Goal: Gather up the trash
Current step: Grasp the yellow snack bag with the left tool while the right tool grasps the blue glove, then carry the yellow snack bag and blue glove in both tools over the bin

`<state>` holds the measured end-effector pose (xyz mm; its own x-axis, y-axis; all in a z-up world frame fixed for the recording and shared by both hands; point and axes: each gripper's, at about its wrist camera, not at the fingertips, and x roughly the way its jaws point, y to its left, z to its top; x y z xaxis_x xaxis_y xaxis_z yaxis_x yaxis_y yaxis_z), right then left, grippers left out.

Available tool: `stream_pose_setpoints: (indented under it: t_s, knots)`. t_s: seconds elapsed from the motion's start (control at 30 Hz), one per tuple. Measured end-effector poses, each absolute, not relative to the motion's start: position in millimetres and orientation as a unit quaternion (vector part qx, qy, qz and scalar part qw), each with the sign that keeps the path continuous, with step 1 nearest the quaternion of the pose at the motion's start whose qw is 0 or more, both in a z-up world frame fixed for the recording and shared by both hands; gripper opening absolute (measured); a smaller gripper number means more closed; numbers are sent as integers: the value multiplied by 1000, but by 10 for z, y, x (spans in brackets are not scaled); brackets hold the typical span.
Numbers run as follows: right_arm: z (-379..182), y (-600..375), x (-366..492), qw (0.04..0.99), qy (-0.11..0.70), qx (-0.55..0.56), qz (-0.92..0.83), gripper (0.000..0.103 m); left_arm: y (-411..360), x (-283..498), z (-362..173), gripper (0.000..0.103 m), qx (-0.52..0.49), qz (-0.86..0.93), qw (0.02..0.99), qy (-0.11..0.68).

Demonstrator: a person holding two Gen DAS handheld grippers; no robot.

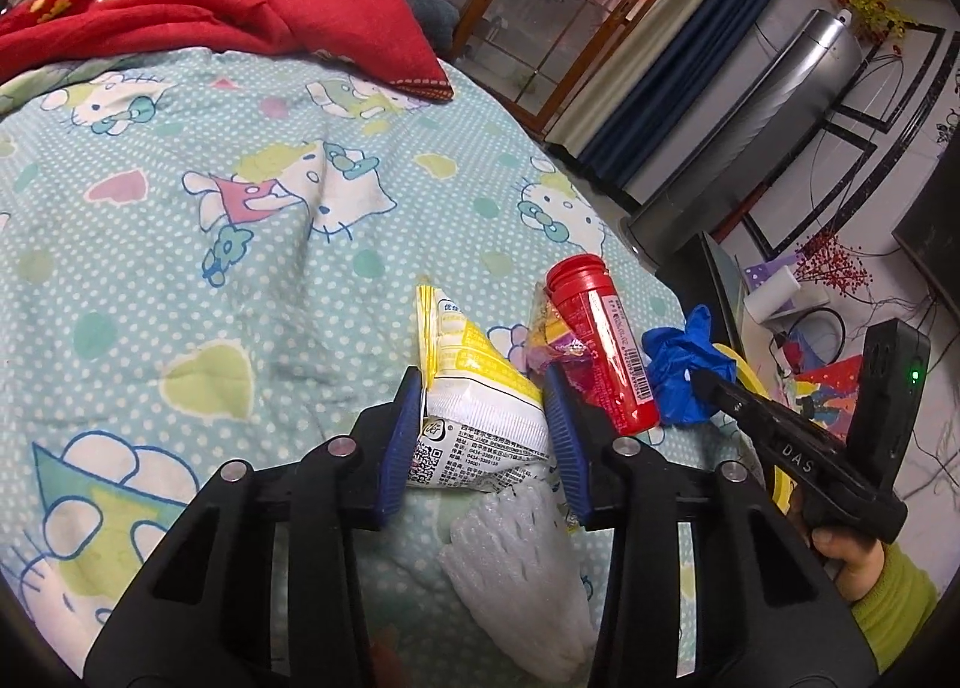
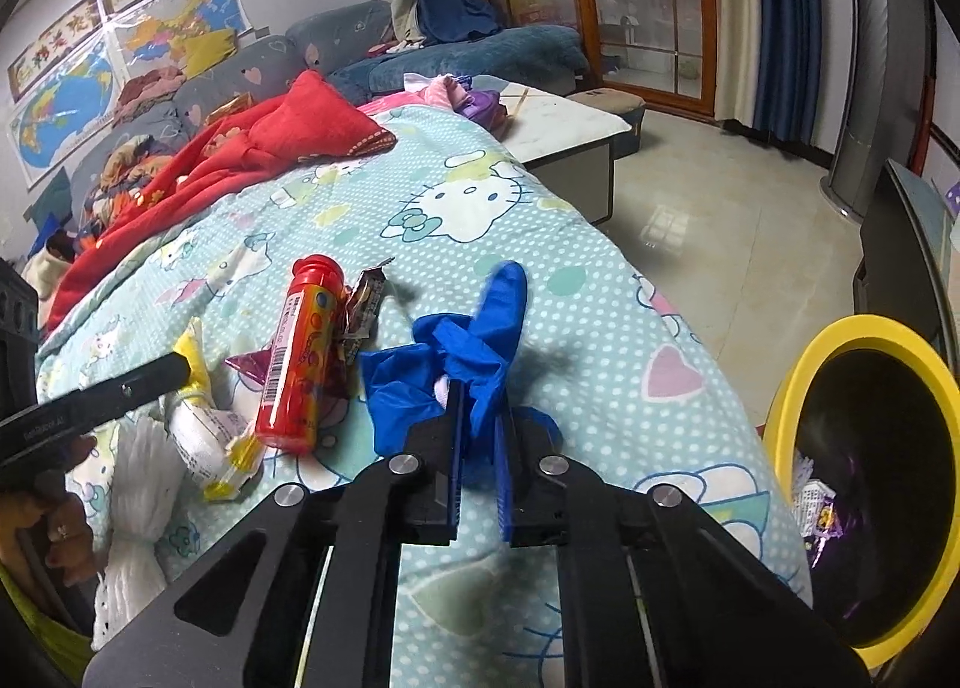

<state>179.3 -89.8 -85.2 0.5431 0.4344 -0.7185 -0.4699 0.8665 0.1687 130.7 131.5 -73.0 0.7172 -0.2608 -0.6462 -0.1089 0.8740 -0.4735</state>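
In the left wrist view, my left gripper (image 1: 480,382) has its blue pads pressed on both sides of a white and yellow snack packet (image 1: 480,418) that lies on the cartoon quilt (image 1: 210,208). Just right of it lie a red plastic tube (image 1: 600,346) and a crumpled candy wrapper (image 1: 549,337). A white foam net (image 1: 516,568) rests under the gripper. My right gripper (image 2: 480,406) is shut on a crumpled blue glove (image 2: 456,352). From the left wrist view, the right gripper (image 1: 708,382) bites into the blue glove (image 1: 678,358).
A yellow bin (image 2: 798,388) with a black liner holds some wrappers and stands on the floor beside the bed's right edge. A red blanket (image 2: 252,148) is heaped further up the quilt. A low table (image 2: 570,136) stands beyond the bed. A hand in a green sleeve (image 1: 888,598) holds the right gripper.
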Motion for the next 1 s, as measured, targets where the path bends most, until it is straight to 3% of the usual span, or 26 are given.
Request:
stream_pose_setpoints:
  t_s: [0.17,0.57,1.0]
  knots:
    - [-836,-912,1762,878,401,-25,262,3,1378,1219,-617,30,-253,-32,902,347]
    - [-621,-1017,1668,885,379,-24,269,3,1422,940,-117,29,-255,-8,933,255]
    - [-329,-1171,1404,880,359,-7,311,3,974,880,161,28,-212,-43,947,238]
